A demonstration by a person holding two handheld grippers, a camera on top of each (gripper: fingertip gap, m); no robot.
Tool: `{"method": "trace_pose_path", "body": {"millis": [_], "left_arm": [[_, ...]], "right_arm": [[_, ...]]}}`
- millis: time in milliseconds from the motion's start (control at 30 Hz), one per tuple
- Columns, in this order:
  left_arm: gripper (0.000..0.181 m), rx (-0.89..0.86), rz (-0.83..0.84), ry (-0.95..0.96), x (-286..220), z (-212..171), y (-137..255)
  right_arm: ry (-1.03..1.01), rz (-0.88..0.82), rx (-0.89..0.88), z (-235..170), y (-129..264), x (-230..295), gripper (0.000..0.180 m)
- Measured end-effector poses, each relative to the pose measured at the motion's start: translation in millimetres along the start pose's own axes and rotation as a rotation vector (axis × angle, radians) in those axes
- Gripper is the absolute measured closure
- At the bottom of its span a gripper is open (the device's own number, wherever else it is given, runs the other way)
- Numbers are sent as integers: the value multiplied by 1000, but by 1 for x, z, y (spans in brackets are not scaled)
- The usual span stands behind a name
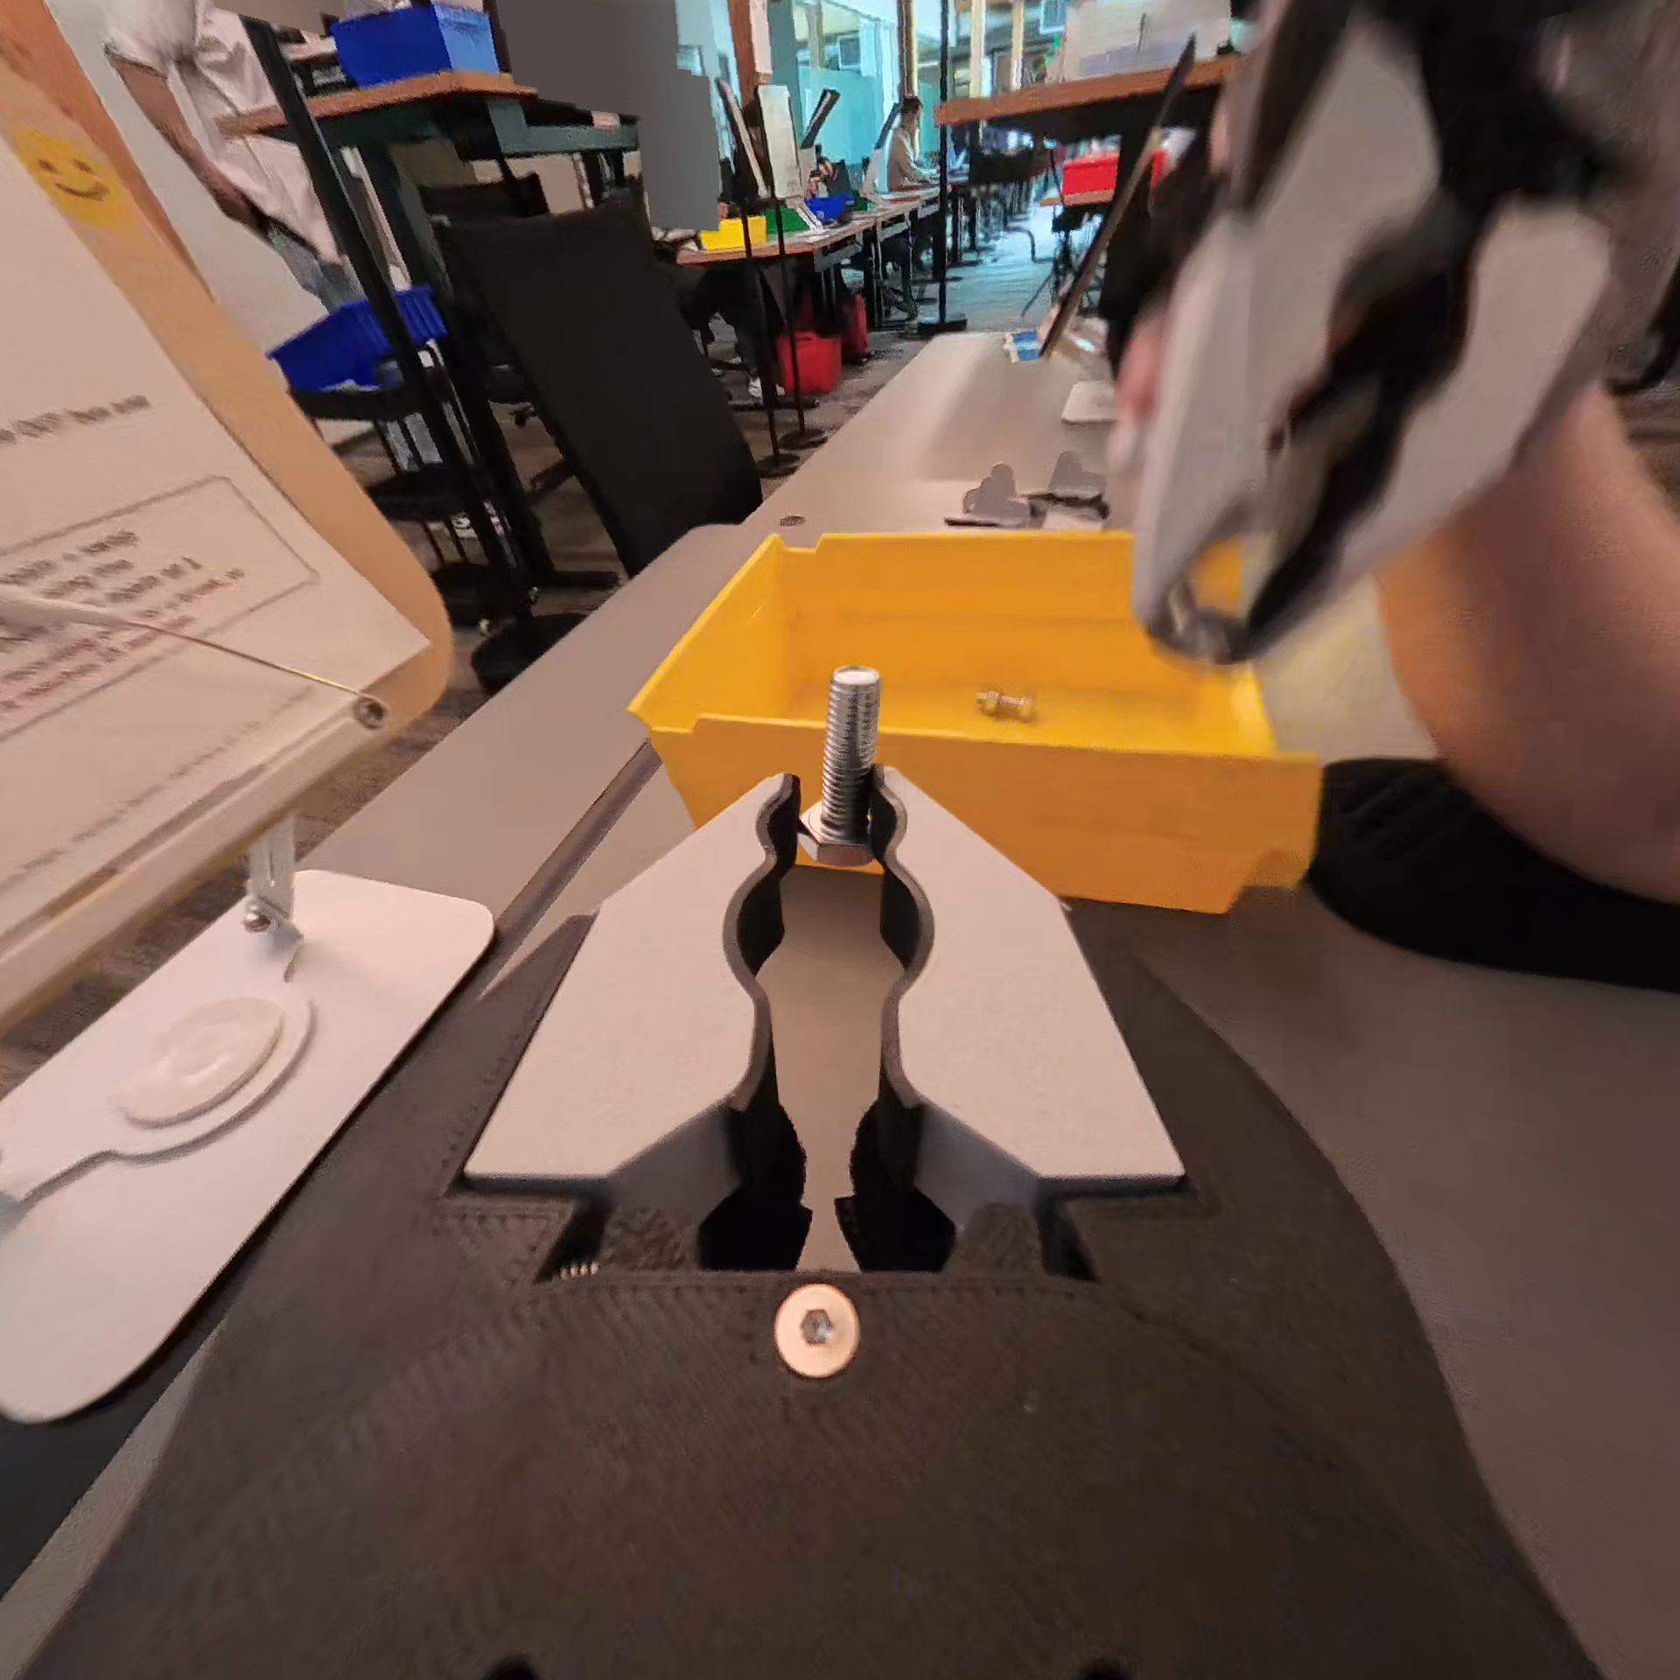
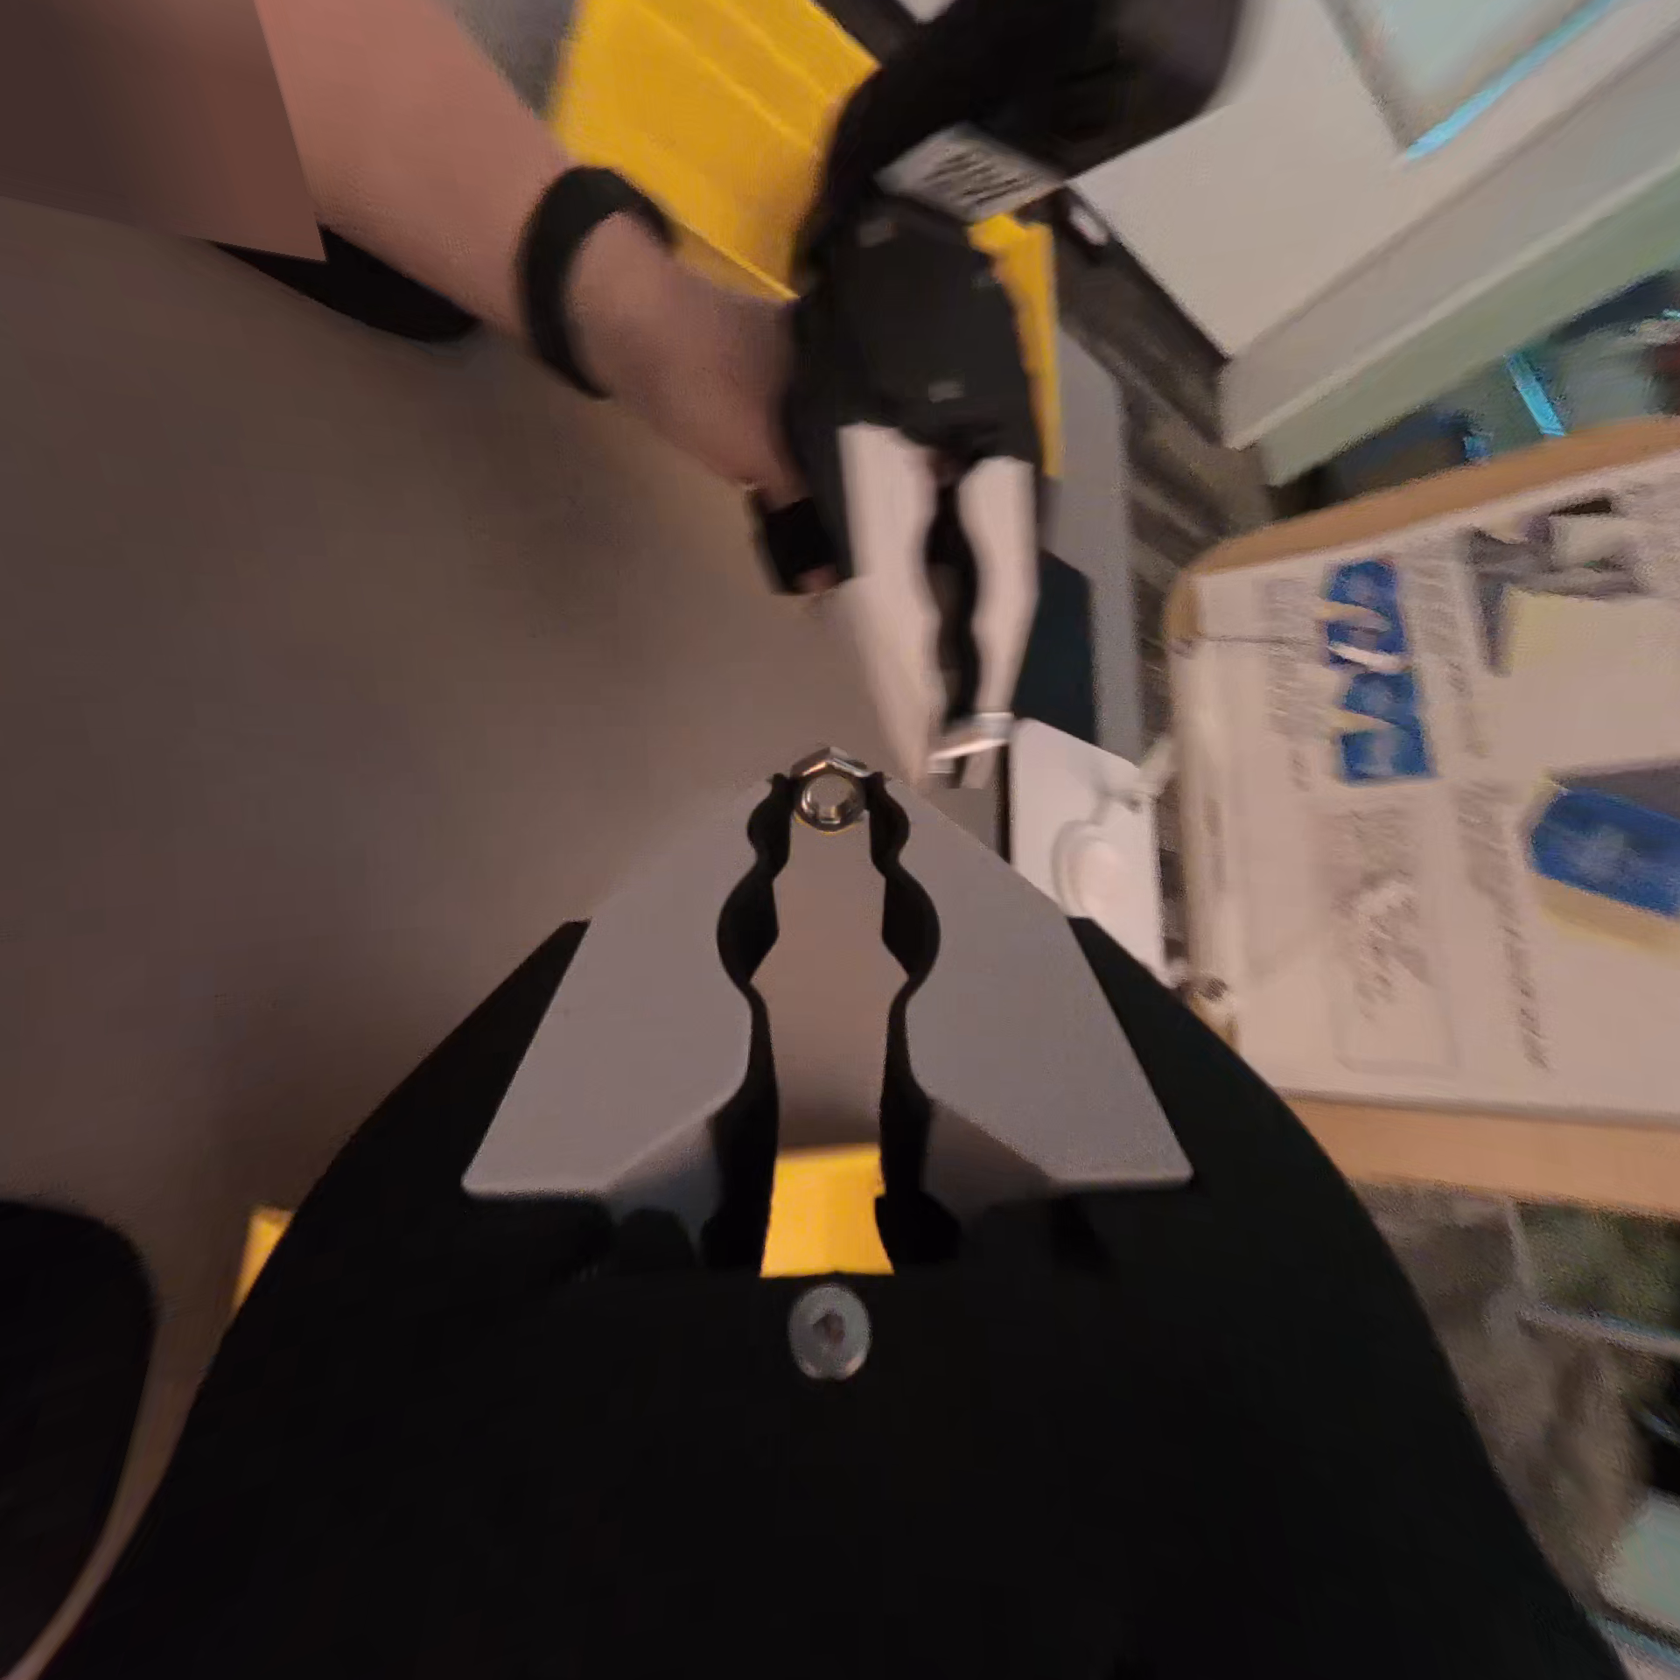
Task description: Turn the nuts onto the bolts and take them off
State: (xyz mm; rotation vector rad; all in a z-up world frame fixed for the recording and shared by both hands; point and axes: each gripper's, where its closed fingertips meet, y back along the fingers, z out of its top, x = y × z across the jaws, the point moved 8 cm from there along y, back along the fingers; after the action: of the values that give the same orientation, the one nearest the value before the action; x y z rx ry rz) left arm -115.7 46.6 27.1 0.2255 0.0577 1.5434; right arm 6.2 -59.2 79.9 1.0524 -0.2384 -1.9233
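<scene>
Left wrist view: at centre frame the left gripper [image 1: 835, 818] is clenched on a silver bolt [image 1: 847, 755], its 2 fingertips pinching just above the hex head, so the threaded shank stands upright and bare. That pose reads as deliberate: the free thread end is offered upward for a nut. Right behind it sits a yellow bin [image 1: 982, 727] on the grey table [image 1: 909, 436], and a small bolt with a nut [image 1: 1005, 703] lies on the bin floor, right of centre. In the upper right, blurred, the right gripper [image 1: 1200, 627] hangs above the bin, apart from the bolt, something shiny at its tip. A white stand base [image 1: 227, 1091] with a printed sheet [image 1: 136, 591] fills the left edge.

Right wrist view: at centre frame the right gripper [image 2: 827, 800] grasps a hex nut [image 2: 823, 800] by its flats, the bore facing the camera; held this way, the hole can be lined up with the thread. Above it, in the upper middle, the left gripper [image 2: 945, 636] points down the frame with the bolt [image 2: 973, 732] at its tip, near the nut but not touching. A hand [image 2: 691, 364] with a black wrist band holds that tool, with the yellow bin [image 2: 691, 136] beyond it. I judge threading has not yet begun.
</scene>
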Motion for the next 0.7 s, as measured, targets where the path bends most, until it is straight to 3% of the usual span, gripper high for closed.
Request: {"method": "trace_pose_path", "body": {"millis": [133,267,700], "left_arm": [[168,45,5,-136,-17,-42,-29],[168,135,-1,-248,-26,-60,-38],[168,157,49,-517,-44,-53,-36]], "right_arm": [[10,-35,135,-27,-2,-6,164],[45,81,229,-34,-30,4,164],[104,150,320,-33,-49,17,164]]}}
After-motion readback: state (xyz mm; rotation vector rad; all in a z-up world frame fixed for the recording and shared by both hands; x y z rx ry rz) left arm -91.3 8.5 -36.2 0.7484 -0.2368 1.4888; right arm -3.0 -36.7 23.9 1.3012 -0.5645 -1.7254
